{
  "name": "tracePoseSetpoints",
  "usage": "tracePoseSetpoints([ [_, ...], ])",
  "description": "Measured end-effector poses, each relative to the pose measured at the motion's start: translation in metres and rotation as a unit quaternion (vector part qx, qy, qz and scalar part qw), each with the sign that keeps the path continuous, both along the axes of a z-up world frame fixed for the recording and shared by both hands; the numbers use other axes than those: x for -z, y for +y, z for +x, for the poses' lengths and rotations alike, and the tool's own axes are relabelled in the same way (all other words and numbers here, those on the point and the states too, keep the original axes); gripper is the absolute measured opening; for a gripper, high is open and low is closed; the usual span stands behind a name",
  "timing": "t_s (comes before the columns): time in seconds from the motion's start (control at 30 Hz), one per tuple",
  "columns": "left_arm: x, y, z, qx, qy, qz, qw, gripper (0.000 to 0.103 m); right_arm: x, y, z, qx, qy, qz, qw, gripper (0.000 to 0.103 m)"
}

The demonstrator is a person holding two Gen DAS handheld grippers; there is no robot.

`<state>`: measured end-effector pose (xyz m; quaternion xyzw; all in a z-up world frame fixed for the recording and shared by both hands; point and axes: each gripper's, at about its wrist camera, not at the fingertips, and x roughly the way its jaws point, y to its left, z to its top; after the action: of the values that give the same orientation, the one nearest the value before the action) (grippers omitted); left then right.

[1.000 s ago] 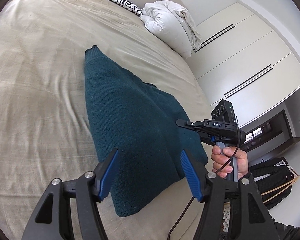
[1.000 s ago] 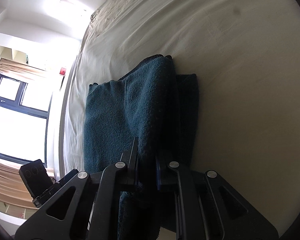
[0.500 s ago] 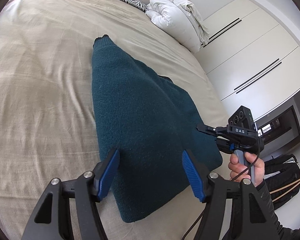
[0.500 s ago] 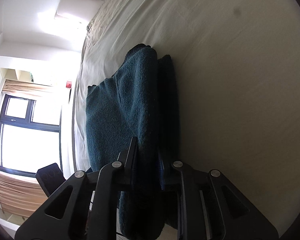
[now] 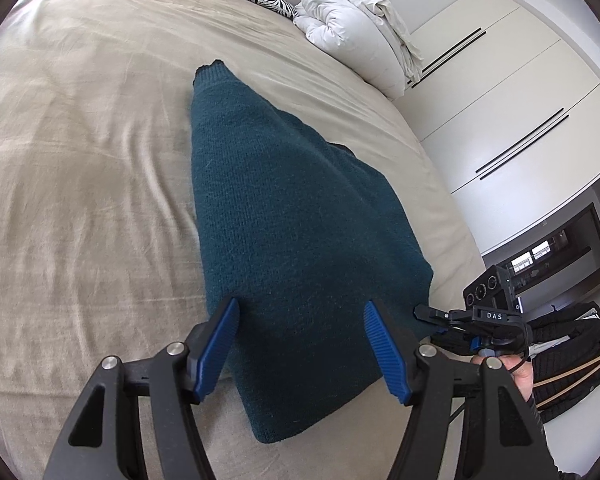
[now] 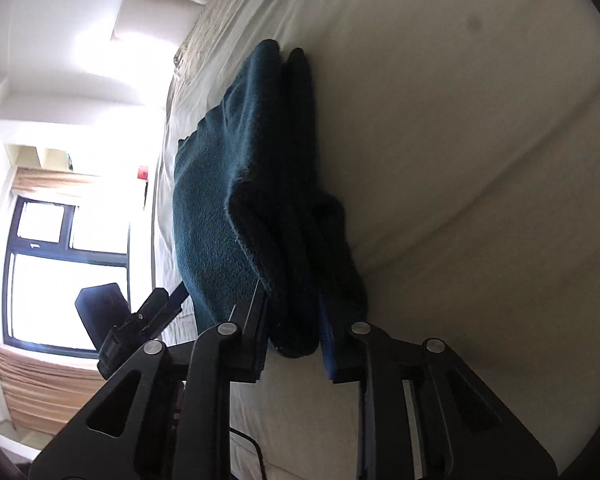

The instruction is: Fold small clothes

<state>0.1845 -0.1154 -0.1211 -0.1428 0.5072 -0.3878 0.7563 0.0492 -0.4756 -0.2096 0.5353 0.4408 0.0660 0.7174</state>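
teal sweater [image 5: 300,216] on bed [image 5: 80,160], right claw [image 6: 294,330] closing on its edge, left claw [image 5: 302,344] wide

The only text that can be read is "DAS", in white capital letters on the black body of the right tool [image 5: 430,314], seen in the left wrist view just off the bed's [image 5: 80,160] right edge. It sits on a flat side face, behind the fingers and just below the dark camera block [image 5: 490,286] with its round lenses. The letters stand upright and evenly spaced. In the right wrist view the left tool [image 6: 168,304] shows as a dark shape against the bright window, and nothing on it can be read.
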Motion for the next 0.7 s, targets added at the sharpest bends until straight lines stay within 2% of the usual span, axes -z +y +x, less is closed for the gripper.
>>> tracePoseSetpoints([
  [0.07, 0.005, 0.001, 0.001, -0.003, 0.003, 0.005, 1.0000, 0.068, 0.015, -0.003, -0.009, 0.015, -0.013, 0.035, 0.999, 0.009],
  [0.17, 0.016, 0.005, 0.004, -0.018, 0.025, 0.027, 0.9992, 0.067, 0.013, -0.002, -0.016, 0.018, -0.027, 0.027, 0.999, 0.009],
  [0.23, 0.018, 0.013, 0.004, -0.028, 0.035, 0.013, 0.9989, 0.065, 0.005, 0.006, -0.016, 0.012, -0.026, 0.005, 1.000, 0.011],
  [0.33, -0.001, 0.023, 0.001, -0.046, -0.004, 0.011, 0.9989, 0.065, -0.024, 0.010, -0.020, 0.002, -0.010, -0.063, 0.998, 0.013],
  [0.43, -0.028, 0.023, 0.000, -0.058, -0.062, 0.022, 0.9961, 0.065, -0.063, 0.009, -0.022, 0.011, -0.012, -0.146, 0.989, 0.014],
  [0.5, -0.042, 0.016, 0.003, -0.050, -0.092, 0.023, 0.9943, 0.065, -0.083, 0.008, -0.014, 0.013, -0.052, -0.140, 0.989, 0.016],
  [0.6, -0.052, -0.005, 0.012, -0.026, -0.118, 0.027, 0.9923, 0.065, -0.093, 0.021, 0.014, -0.023, -0.097, -0.104, 0.990, 0.016],
  [0.67, -0.050, -0.021, 0.021, -0.010, -0.121, 0.033, 0.9920, 0.065, -0.087, 0.032, 0.038, -0.043, -0.099, -0.104, 0.989, 0.016],
  [0.7, -0.044, -0.030, 0.028, -0.003, -0.115, 0.042, 0.9925, 0.065, -0.078, 0.041, 0.056, -0.041, -0.085, -0.096, 0.991, 0.016],
])
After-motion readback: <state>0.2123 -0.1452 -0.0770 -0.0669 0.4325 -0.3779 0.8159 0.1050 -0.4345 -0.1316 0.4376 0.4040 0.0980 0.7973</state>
